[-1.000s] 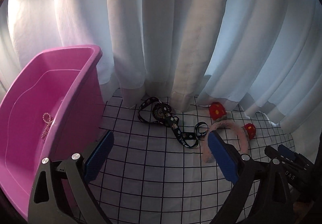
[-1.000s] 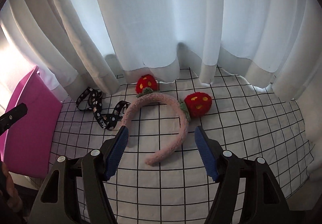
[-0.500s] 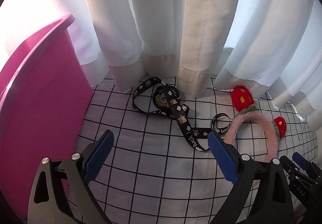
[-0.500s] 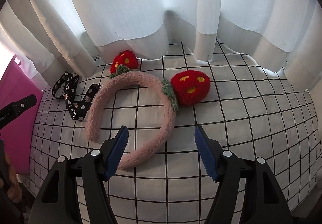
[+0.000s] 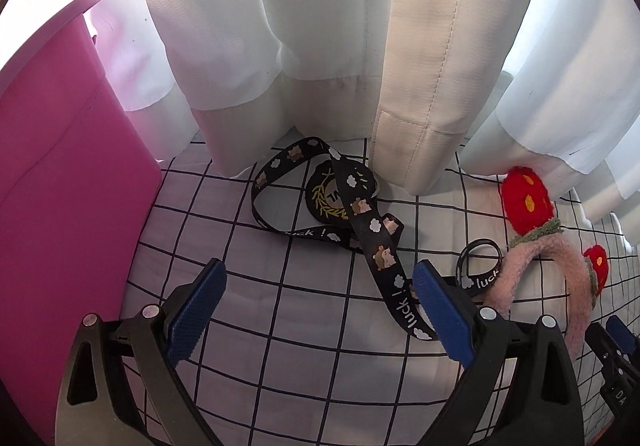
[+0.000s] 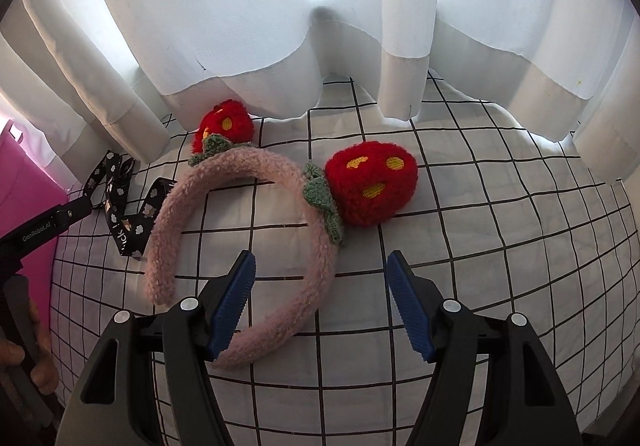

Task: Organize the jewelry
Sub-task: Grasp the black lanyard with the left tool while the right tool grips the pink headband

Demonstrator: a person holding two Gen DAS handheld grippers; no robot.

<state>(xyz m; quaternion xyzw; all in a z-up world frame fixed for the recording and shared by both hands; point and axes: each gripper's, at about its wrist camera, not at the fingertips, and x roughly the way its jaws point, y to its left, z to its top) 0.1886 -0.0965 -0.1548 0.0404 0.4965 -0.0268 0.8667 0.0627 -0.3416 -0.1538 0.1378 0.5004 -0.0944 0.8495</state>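
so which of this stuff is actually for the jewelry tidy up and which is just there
For the job:
- pink fuzzy headband with red strawberries
- black printed ribbon
- pink bin

Just there:
- white curtains
- grid-pattern cloth

A fuzzy pink headband (image 6: pixel 240 242) with two red knitted strawberries (image 6: pixel 370 187) lies flat on the checked cloth (image 6: pixel 480 246), its open ends toward the camera. Just beside it to the left, a black printed ribbon lanyard (image 5: pixel 360 221) lies loosely looped, near a pink bin (image 5: pixel 60 185).
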